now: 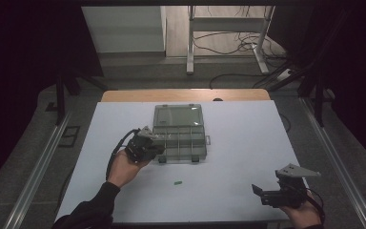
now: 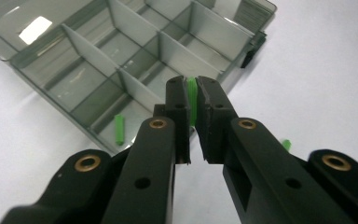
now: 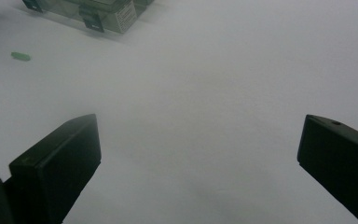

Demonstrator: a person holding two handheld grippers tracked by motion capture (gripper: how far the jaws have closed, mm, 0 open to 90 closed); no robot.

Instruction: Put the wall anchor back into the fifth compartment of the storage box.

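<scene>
A clear grey compartment box (image 1: 178,138) lies open mid-table, lid folded back. My left gripper (image 1: 158,149) hovers at the box's near left corner. In the left gripper view its jaws (image 2: 192,91) are shut on a small green piece (image 2: 192,98), held upright above the box's (image 2: 135,51) front compartments. Another green piece (image 2: 119,129) lies in the nearest compartment. A loose green piece (image 1: 177,182) rests on the white table in front of the box; it appears as the green piece (image 3: 20,56) at upper left in the right gripper view. My right gripper (image 1: 259,192) sits at the near right, open and holding nothing (image 3: 198,140).
The white table top (image 1: 238,143) stretches wide between the box and my right gripper. One more green bit (image 2: 286,144) peeks from behind the left gripper's jaw. The box's latches (image 3: 93,21) face the near edge. Beyond the table stand desk legs and cables (image 1: 228,43).
</scene>
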